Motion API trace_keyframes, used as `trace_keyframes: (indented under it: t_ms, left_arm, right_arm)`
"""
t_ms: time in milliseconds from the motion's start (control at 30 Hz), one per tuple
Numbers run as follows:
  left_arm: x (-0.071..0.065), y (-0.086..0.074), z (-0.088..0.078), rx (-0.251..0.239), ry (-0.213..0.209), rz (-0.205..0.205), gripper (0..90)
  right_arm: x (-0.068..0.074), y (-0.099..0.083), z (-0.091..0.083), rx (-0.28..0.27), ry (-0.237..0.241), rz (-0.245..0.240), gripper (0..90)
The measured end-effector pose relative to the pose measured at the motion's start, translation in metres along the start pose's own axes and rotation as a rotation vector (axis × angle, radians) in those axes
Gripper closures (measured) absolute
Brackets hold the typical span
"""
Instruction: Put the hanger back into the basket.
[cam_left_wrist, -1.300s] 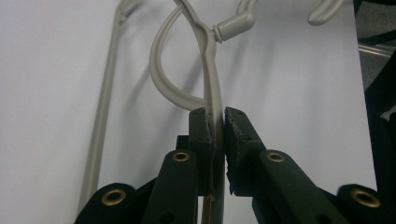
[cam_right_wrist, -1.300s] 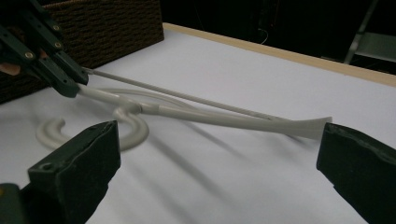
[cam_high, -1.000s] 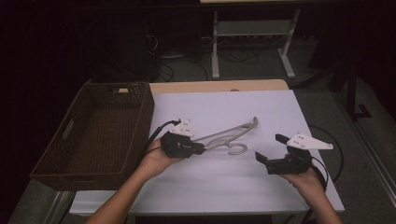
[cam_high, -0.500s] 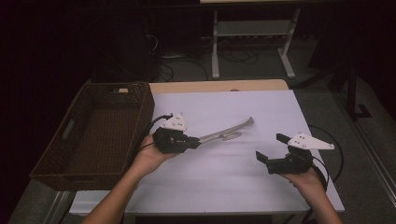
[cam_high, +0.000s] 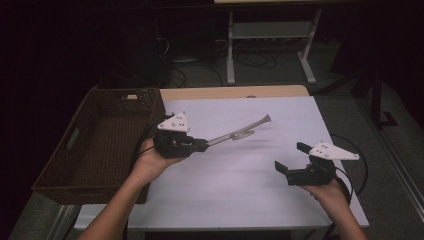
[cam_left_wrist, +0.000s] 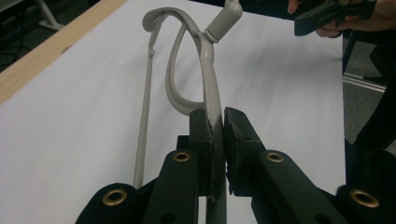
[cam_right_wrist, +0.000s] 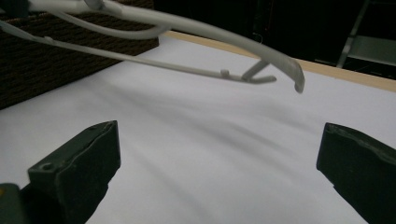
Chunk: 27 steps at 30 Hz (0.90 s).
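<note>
A grey plastic clothes hanger (cam_high: 240, 133) hangs in the air over the white table, gripped by one arm. My left gripper (cam_high: 202, 145) is shut on the hanger (cam_left_wrist: 205, 70), its pads pinching the curved arm; the hook end points away. The hanger (cam_right_wrist: 187, 28) also crosses the top of the right gripper view, above the tabletop. My right gripper (cam_high: 289, 160) stands open near the table's right front, held in a hand, with nothing between its jaws (cam_right_wrist: 210, 172).
A dark wicker basket (cam_high: 80, 165) sits at the table's left edge, beside my left hand. The white table surface (cam_high: 240, 185) spreads between the two grippers. A metal stand (cam_high: 270, 45) and cables lie on the dark floor behind.
My left gripper has lifted the hanger off the table and drawn it left toward the basket. The right gripper has stayed put.
</note>
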<state>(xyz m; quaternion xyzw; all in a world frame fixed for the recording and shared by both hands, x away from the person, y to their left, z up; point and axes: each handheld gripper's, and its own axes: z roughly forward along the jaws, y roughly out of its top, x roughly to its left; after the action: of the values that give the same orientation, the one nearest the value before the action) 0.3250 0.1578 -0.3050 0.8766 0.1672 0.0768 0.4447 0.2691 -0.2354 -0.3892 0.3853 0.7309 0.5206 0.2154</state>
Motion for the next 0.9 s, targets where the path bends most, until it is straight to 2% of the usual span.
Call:
trace_keyframes:
  t_ms: [500,900]
  left_arm:
    - [0.011,0.012,-0.056,-0.052,0.06,-0.009,82.9]
    - [0.022,0.005,-0.103,-0.076,0.146,-0.033,82.9]
  right_arm:
    - [0.0,0.003,0.0,-0.014,0.0,0.001,0.0]
    - [0.001,0.004,0.0,-0.015,0.001,-0.002,0.0]
